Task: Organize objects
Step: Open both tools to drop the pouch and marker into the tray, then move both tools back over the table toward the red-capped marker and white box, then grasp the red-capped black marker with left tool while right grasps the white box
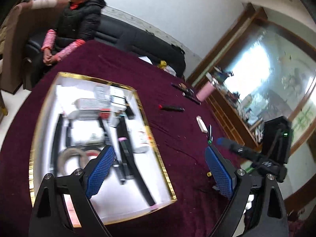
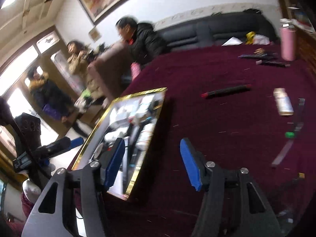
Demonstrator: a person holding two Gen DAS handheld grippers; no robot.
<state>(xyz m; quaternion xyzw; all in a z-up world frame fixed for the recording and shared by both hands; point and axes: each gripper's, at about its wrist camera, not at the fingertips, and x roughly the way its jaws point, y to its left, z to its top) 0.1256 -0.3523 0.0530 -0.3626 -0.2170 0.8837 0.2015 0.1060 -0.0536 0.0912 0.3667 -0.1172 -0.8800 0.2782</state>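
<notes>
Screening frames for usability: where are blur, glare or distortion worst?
Left wrist view: contents of the gold-edged white box smear with motion blur; the cabinet's glass front glares white. Right wrist view: blurred throughout; fisheye bends the dark red tablecloth.

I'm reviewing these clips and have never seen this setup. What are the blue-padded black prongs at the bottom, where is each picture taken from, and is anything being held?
The prongs are the fingers of two hand-held grippers that a person carries, one per hand. Each picture comes from a fisheye camera on one gripper, looking forward along its fingers. The left gripper and the right gripper both stand open with nothing between the pads.

Below them is a table with a dark red cloth. On it sits a white gold-rimmed box already holding blurred items. Loose on the cloth lie a black pen with a red tip, a small pale tube and a pink bottle. A seated person watches nearby.
</notes>
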